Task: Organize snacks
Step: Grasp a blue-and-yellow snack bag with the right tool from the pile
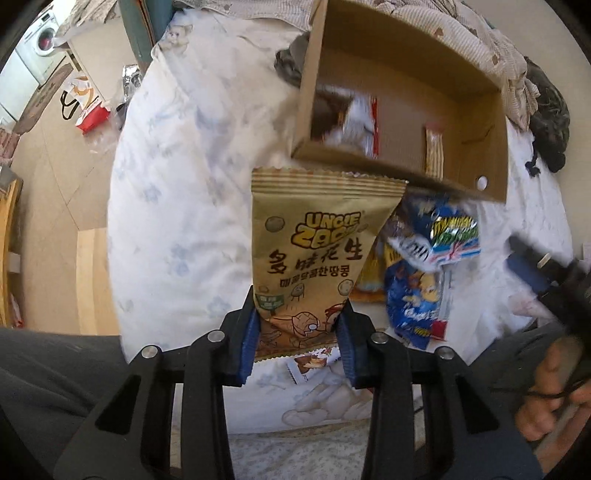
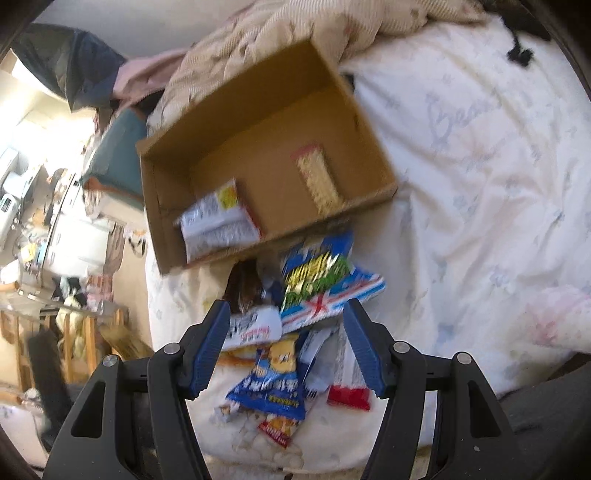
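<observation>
My left gripper (image 1: 299, 332) is shut on a tan Uncle Zoo peanut packet (image 1: 314, 251) and holds it above the bed, just short of the cardboard box (image 1: 399, 162). The box (image 2: 373, 184) holds a white and red packet (image 2: 218, 221) and a tan wafer bar (image 2: 319, 181). My right gripper (image 2: 286, 339) is open and empty above a pile of snack packets (image 2: 314, 288) in front of the box. The pile also shows in the left wrist view (image 1: 424, 258), with the right gripper blurred at the right edge (image 1: 532, 266).
The box and snacks lie on a white quilted bed (image 2: 480, 166). A rumpled blanket (image 2: 295, 22) lies behind the box. The floor with a red and white bag (image 1: 88, 110) is to the left of the bed.
</observation>
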Tool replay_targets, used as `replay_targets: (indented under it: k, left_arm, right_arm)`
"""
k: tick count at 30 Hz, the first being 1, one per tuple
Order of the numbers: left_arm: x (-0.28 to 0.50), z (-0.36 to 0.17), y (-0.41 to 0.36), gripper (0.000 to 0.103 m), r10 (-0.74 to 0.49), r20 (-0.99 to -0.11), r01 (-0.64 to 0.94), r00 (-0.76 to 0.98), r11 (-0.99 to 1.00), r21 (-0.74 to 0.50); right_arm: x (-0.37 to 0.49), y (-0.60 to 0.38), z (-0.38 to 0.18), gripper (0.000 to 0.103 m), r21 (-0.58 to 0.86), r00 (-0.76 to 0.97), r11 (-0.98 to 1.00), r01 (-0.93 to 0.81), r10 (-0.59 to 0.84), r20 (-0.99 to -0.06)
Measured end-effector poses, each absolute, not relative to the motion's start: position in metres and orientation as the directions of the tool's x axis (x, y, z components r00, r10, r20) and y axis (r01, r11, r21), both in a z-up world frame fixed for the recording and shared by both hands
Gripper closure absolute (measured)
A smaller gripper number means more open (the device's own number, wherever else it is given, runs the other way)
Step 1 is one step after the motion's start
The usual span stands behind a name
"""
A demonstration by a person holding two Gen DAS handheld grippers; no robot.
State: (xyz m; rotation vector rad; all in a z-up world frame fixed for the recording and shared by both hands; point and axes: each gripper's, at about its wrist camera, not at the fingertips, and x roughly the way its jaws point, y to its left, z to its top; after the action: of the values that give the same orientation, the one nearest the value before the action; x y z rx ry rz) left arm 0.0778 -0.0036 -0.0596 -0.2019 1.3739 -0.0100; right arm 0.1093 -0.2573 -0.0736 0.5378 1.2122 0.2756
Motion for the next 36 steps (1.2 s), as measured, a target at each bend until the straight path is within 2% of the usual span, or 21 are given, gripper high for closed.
replay_targets:
  k: [2,5,10,16,20,22,23,29,36]
  left_arm:
    - [0.089,-0.053,0.003,0.07,-0.158,-0.971,-0.089,0.178,0.98,-0.176]
    - [0.101,-0.045,0.011,0.07,-0.132,-0.97,-0.052,0.204,0.988,-0.146]
    - [0.106,-0.06,0.017,0.07,-0.127,-0.969,-0.06,0.21,0.988,-0.142]
    - [0.108,-0.073,0.022,0.07,-0.154,-0.965,-0.099,0.214,0.979,-0.178]
    - [0.107,-0.072,0.019,0.07,-0.126,-0.965,-0.082,0.232,0.985,-0.148]
    - [0.107,-0.073,0.019,0.07,-0.136,-0.965,-0.084,0.226,0.984,-0.159]
    - [0.107,-0.074,0.019,0.07,-0.137,-0.965,-0.085,0.226,0.983,-0.16]
    - [0.109,-0.076,0.018,0.07,-0.122,-0.965,-0.09,0.232,0.985,-0.146]
    - [0.107,-0.073,0.02,0.07,-0.104,-0.962,-0.096,0.251,0.987,-0.132]
  right_arm:
    - [0.11,-0.248,-0.081,0.037,0.535,0.286,0.843,0.06,0.499,-0.818]
    - [0.108,-0.239,-0.093,0.037,0.557,0.213,0.828,0.057,0.535,-0.817]
    - [0.108,-0.22,-0.121,0.037,0.582,0.068,0.809,0.083,0.578,-0.813]
    - [0.117,-0.194,-0.14,0.037,0.5,-0.002,0.865,0.046,0.5,-0.866]
    - [0.122,-0.179,-0.152,0.037,0.474,-0.036,0.88,0.036,0.475,-0.879]
    - [0.123,-0.171,-0.152,0.046,0.46,-0.025,0.888,0.012,0.461,-0.887]
    - [0.122,-0.168,-0.152,0.054,0.461,-0.025,0.887,0.001,0.461,-0.887]
    - [0.112,-0.17,-0.147,0.078,0.492,-0.037,0.871,-0.007,0.491,-0.87]
    - [0.089,-0.172,-0.126,0.091,0.606,-0.052,0.795,-0.023,0.604,-0.795]
